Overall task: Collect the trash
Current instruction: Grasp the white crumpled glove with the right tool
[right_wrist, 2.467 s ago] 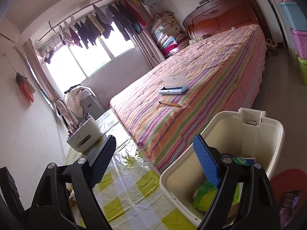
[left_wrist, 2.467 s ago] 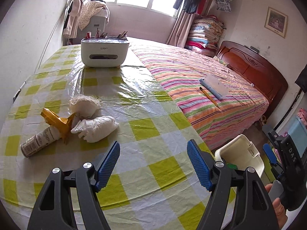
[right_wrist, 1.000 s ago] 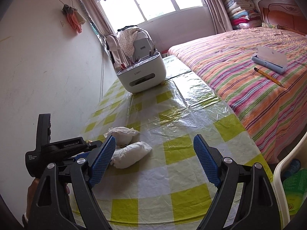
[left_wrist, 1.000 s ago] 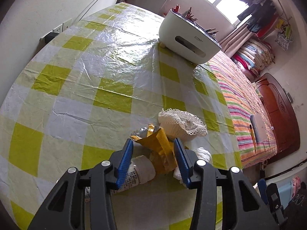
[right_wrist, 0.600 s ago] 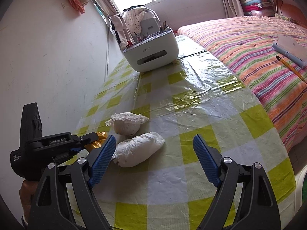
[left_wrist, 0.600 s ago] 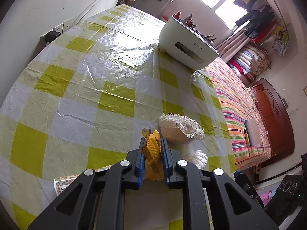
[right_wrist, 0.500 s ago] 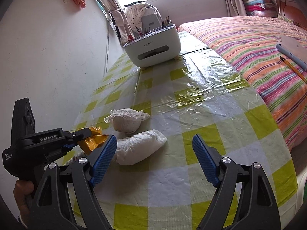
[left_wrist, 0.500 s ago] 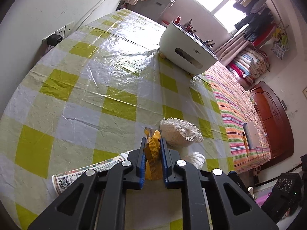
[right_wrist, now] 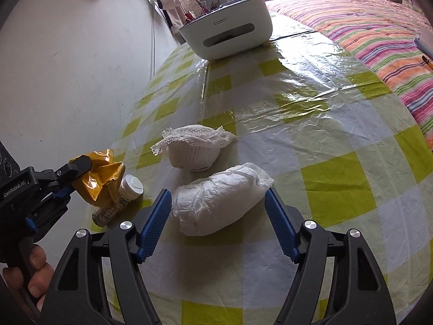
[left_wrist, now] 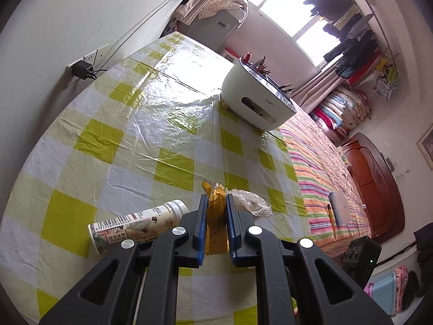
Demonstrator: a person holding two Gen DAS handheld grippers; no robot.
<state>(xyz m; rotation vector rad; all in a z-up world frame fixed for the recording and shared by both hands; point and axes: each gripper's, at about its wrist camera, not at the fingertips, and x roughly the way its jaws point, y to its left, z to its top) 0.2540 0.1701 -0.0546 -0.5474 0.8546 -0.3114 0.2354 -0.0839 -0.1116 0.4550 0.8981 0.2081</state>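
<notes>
Lifted yellow wrapper [right_wrist: 101, 181] clears bottle [left_wrist: 138, 223]; only right view shows wad [right_wrist: 220, 199].

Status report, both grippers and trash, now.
Left gripper shut on crumpled yellow wrapper. Right gripper closing around wadded white tissue, pads not touching. Nothing in the way.

Your left gripper [right_wrist: 71, 174] sits at the table's [right_wrist: 338, 140] left edge, near the wall, clamped on the crumpled wrapper [right_wrist: 100, 181], which hangs above the lying bottle [left_wrist: 138, 223]. Just right of the bottle, the lace-edged bundle [right_wrist: 193, 149] rests on the table. In front of that bundle lies the wadded tissue [right_wrist: 219, 203], between the closing jaws of your right gripper [right_wrist: 219, 216], not yet touched. Far behind, the organiser box [right_wrist: 227, 32] stands at the table's end. The bed [right_wrist: 379, 27] runs along your right.
</notes>
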